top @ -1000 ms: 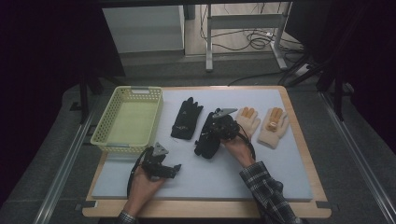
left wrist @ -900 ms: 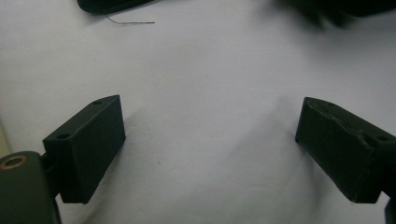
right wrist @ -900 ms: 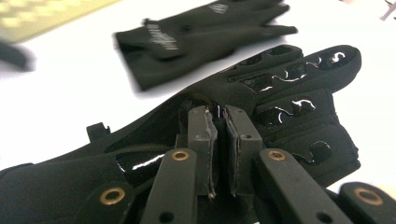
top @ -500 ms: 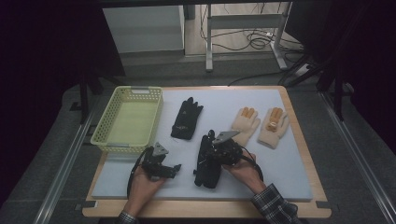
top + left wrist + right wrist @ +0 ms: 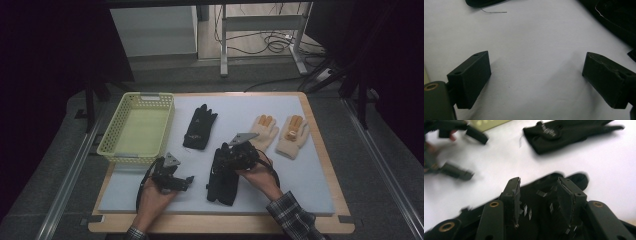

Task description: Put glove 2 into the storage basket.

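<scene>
Two grippers sit low in the high view. The right gripper (image 5: 235, 159), right of centre, has its jaws partly closed over a black glove (image 5: 223, 175) lying flat on the mat (image 5: 310, 175); whether they pinch the cloth I cannot tell. The left gripper (image 5: 186, 180), lower left, is spread wide over bare mat, holding nothing. Above centre lies a second black glove (image 5: 200, 127). Two tan gloves (image 5: 277, 132) lie side by side at the upper right. A yellow basket (image 5: 137, 129) stands at the upper left.
</scene>
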A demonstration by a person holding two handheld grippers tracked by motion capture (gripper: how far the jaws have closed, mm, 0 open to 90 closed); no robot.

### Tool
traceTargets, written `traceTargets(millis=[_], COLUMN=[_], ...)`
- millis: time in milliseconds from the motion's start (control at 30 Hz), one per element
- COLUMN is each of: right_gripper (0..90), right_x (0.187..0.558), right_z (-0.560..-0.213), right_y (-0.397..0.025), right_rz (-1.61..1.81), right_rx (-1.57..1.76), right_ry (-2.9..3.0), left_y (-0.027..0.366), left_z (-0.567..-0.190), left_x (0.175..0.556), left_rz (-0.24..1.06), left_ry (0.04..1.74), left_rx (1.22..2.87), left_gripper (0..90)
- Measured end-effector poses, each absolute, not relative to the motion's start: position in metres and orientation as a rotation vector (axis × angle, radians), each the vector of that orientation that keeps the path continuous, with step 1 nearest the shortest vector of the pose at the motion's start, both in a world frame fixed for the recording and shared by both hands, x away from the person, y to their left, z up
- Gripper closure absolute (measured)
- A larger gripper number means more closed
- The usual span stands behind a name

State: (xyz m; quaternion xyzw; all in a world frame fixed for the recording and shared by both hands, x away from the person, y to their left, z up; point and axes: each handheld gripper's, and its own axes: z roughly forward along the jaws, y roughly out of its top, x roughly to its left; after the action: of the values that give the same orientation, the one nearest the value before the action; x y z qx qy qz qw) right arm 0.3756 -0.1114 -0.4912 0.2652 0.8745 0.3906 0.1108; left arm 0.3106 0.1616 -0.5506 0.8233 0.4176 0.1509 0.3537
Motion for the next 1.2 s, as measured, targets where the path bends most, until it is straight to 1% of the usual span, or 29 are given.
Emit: traceTargets(millis=[100, 267, 400, 500, 833, 933, 1000, 1067, 1100, 1167, 1200], right_gripper=[54.0, 62.1, 62.5, 59.5, 40.2, 40.3, 43.2, 49.0, 53.4, 71.8, 71.8], right_x=[0.393, 0.430, 0.445, 0.459, 0.503, 0.511, 0.515, 0.515, 0.515, 0.510, 0.510], right_z=[-0.489, -0.488, -0.490, -0.494, -0.517, -0.527, -0.529, -0.530, -0.530, -0.528, -0.528], right_y=[-0.101, -0.076, -0.062, -0.049, -0.019, -0.015, -0.016, -0.016, -0.016, -0.015, -0.015], right_rz=[1.154, 1.123, 1.109, 1.095, 1.020, 0.961, 0.993, 1.006, 1.010, 0.970, 0.970], right_rx=[0.798, 0.771, 0.782, 0.797, 0.873, 0.869, 0.906, 0.947, 0.952, 0.934, 0.934], right_ry=[2.575, 2.579, 2.572, 2.558, 2.507, 2.511, 2.522, 2.518, 2.515, 2.490, 2.490], left_y=[0.162, 0.162, 0.162, 0.162, 0.162, 0.162, 0.162, 0.162, 0.162, 0.162, 0.162], left_z=[-0.550, -0.551, -0.551, -0.551, -0.551, -0.551, -0.551, -0.551, -0.551, -0.551, -0.551], left_x=[0.311, 0.311, 0.311, 0.311, 0.311, 0.311, 0.311, 0.311, 0.311, 0.311, 0.311], left_rz=[0.392, 0.388, 0.387, 0.386, 0.385, 0.385, 0.385, 0.385, 0.385, 0.385, 0.386], left_ry=[1.078, 1.083, 1.078, 1.081, 1.081, 1.081, 1.081, 1.081, 1.081, 1.082, 1.082], left_rx=[2.134, 2.126, 2.134, 2.130, 2.130, 2.129, 2.130, 2.129, 2.130, 2.129, 2.129], left_gripper=[8.4, 8.4, 8.4, 8.3, 8.3, 8.3, 8.3, 8.3, 8.3, 8.3, 8.3])
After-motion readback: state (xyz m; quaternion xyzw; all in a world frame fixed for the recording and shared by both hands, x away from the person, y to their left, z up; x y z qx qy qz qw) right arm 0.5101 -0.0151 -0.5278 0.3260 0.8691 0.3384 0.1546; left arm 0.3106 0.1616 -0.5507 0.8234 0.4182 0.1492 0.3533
